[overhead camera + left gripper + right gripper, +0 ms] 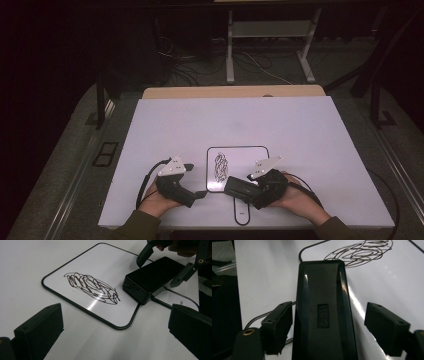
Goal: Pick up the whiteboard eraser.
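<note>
Eraser (323, 315), glossy black oblong, embossed logo on top, between right gripper (327, 327) jaws, not yet clamped, left gripper (112, 340) apart.

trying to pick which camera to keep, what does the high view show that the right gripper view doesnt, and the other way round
High view alone: the whole white rectangular table top, the left gripper resting beside the board, both forearms, and cables on the floor behind the table.

Right gripper view alone: the raised logo panel on the black rectangular plastic eraser, and a gap between the eraser and the right-hand one of the right gripper's fingers.

Both: the eraser, the small black-framed whiteboard and the dark scribble on it.
</note>
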`<control>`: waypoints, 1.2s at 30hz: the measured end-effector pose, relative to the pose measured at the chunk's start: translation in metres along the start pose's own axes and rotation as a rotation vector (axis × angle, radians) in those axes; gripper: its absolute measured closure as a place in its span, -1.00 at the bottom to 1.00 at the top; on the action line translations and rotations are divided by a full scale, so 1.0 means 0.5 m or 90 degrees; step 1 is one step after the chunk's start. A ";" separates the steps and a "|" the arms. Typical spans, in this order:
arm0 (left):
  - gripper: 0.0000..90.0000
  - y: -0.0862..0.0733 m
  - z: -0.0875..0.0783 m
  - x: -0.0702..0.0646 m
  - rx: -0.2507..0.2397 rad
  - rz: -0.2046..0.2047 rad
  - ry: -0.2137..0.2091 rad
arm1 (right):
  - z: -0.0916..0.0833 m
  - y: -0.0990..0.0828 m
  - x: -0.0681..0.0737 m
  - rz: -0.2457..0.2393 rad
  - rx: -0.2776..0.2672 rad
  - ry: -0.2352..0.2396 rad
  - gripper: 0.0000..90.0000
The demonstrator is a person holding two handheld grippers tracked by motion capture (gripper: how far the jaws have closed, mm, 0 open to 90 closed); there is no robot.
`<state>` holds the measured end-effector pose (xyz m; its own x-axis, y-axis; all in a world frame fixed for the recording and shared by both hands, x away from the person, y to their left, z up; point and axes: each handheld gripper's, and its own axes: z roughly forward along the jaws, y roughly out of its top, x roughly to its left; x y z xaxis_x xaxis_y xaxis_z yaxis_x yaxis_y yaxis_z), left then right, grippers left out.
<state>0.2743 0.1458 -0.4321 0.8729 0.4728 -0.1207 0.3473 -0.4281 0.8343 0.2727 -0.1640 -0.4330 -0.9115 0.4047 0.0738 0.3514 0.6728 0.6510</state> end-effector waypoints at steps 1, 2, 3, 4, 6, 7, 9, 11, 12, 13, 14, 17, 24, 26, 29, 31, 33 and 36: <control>-1.00 0.000 0.000 -0.001 0.000 -0.002 0.000 | 0.001 0.000 0.001 -0.004 0.000 -0.001 -0.49; -1.00 0.000 0.000 0.000 0.000 -0.002 0.000 | 0.002 -0.001 0.002 -0.007 0.003 -0.003 -0.48; -1.00 0.000 0.000 0.000 0.001 -0.001 0.000 | 0.002 -0.001 0.002 -0.007 0.003 -0.003 -0.48; -1.00 0.000 0.000 0.000 0.003 0.000 -0.001 | 0.004 -0.002 0.003 -0.013 0.006 -0.006 -0.46; -1.00 0.000 0.001 0.000 0.003 -0.001 0.000 | 0.003 -0.002 0.005 -0.017 0.006 -0.008 -0.37; -1.00 0.000 0.001 0.000 0.002 0.000 0.000 | 0.003 -0.002 0.005 -0.017 0.006 -0.008 -0.37; -1.00 0.000 0.001 -0.001 0.002 -0.001 0.000 | 0.004 -0.001 0.007 -0.024 0.005 -0.011 -0.31; -1.00 0.000 0.001 -0.001 0.002 -0.001 0.000 | 0.005 -0.001 0.010 -0.014 0.005 -0.005 -0.31; -1.00 0.000 0.001 -0.001 0.002 -0.001 -0.001 | 0.006 -0.002 0.010 -0.016 0.007 -0.008 -0.30; -1.00 0.000 0.001 -0.001 0.003 -0.002 -0.001 | 0.007 -0.002 0.009 -0.024 0.012 -0.012 -0.30; -1.00 0.000 0.001 -0.001 0.003 -0.001 -0.001 | 0.007 -0.002 0.009 -0.024 0.012 -0.012 -0.30; -1.00 0.000 0.002 -0.001 0.002 -0.001 -0.001 | 0.010 -0.002 0.014 -0.023 0.012 -0.008 -0.17; -1.00 0.000 0.001 -0.001 0.001 -0.001 0.000 | 0.010 -0.001 0.013 -0.025 0.016 -0.009 -0.16; -1.00 0.000 0.001 -0.001 0.001 -0.002 0.000 | 0.010 -0.001 0.010 -0.031 0.018 -0.013 -0.16; -1.00 0.000 0.000 -0.001 0.000 0.000 0.000 | 0.010 -0.001 0.010 -0.032 0.019 -0.013 -0.15; -1.00 0.000 0.000 -0.001 0.001 -0.001 -0.001 | 0.009 0.000 0.010 -0.035 0.022 -0.013 -0.15; -1.00 0.000 0.000 -0.002 0.001 -0.001 -0.001 | 0.008 0.001 0.010 -0.032 0.022 -0.011 -0.15; -1.00 0.000 0.000 -0.002 0.000 -0.001 0.000 | 0.007 0.001 0.008 -0.029 0.021 -0.007 -0.15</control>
<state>0.2736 0.1455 -0.4319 0.8727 0.4727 -0.1222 0.3485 -0.4279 0.8340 0.2700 -0.1596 -0.4351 -0.9242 0.3802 0.0367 0.3173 0.7106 0.6280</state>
